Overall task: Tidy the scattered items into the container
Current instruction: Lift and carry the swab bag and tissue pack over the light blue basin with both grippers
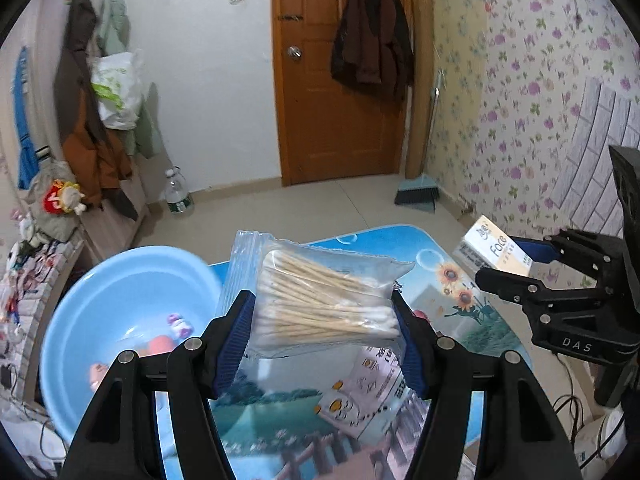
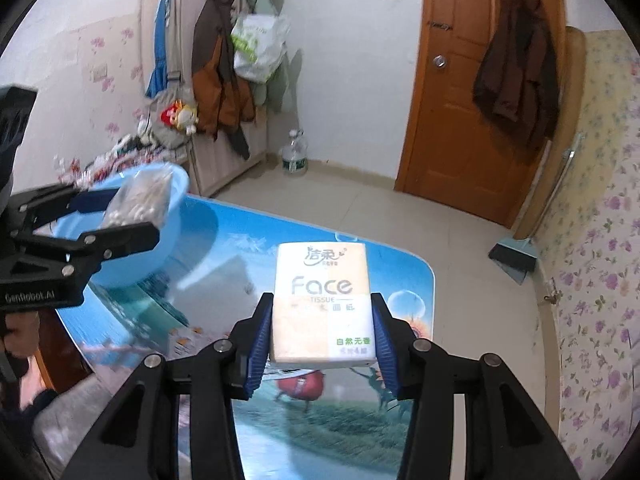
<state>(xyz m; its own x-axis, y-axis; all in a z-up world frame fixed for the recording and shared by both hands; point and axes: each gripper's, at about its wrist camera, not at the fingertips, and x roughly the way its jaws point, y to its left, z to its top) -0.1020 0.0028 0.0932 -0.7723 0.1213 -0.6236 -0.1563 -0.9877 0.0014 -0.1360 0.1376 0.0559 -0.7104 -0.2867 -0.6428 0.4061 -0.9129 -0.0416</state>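
My left gripper [image 1: 325, 320] is shut on a clear zip bag of cotton swabs [image 1: 320, 304] and holds it above the table, just right of the light blue basin [image 1: 100, 292]. The basin holds a few small colourful items [image 1: 168, 340]. My right gripper [image 2: 322, 332] is shut on a pack of Face tissues [image 2: 322, 304], lifted over the table. In the left wrist view the right gripper [image 1: 516, 264] and tissue pack [image 1: 494, 250] show at the right. In the right wrist view the left gripper [image 2: 116, 216] with the swab bag [image 2: 138, 200] hangs by the basin [image 2: 132, 256].
The table has a blue picture-print cover [image 1: 280, 420]. A printed paper sheet [image 1: 372, 396] lies on it under my left gripper. A water bottle [image 1: 178, 194], a dustpan [image 1: 416, 194] and a wooden door [image 1: 340, 80] are beyond on the floor side. Cables lie at the left edge [image 1: 24, 412].
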